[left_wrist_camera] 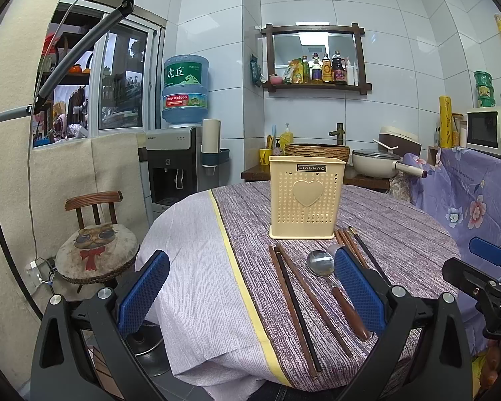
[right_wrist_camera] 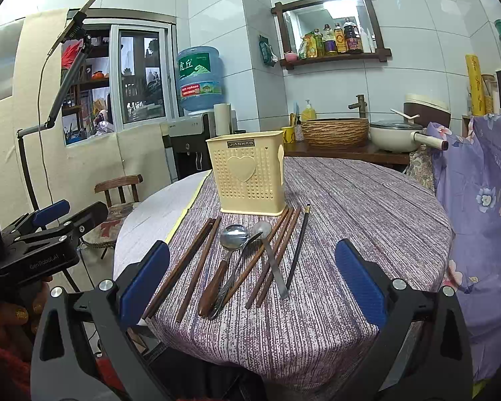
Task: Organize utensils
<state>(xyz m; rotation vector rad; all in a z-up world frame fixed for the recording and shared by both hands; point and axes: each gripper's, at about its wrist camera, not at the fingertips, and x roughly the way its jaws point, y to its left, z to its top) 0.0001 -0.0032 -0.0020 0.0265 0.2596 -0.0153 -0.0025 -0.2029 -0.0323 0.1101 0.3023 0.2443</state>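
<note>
A cream perforated utensil holder (left_wrist_camera: 306,197) (right_wrist_camera: 252,175) stands upright mid-table. In front of it lie several brown chopsticks (right_wrist_camera: 197,262) (left_wrist_camera: 295,304), one black chopstick (right_wrist_camera: 299,244), a wooden-handled metal spoon (right_wrist_camera: 228,255) (left_wrist_camera: 330,280) and two more metal spoons (right_wrist_camera: 270,254), side by side on the striped cloth. My left gripper (left_wrist_camera: 250,287) is open and empty, held near the table's front left edge; it also shows in the right wrist view (right_wrist_camera: 56,217). My right gripper (right_wrist_camera: 250,277) is open and empty, held before the utensils; it shows at the left wrist view's right edge (left_wrist_camera: 484,260).
The round table (right_wrist_camera: 367,207) has a purple striped cloth and a white part on the left. A small wooden chair (left_wrist_camera: 95,247) stands left of it. A floral-covered cabinet (right_wrist_camera: 484,200) is on the right; a counter with basket and pot (right_wrist_camera: 394,135) lies behind.
</note>
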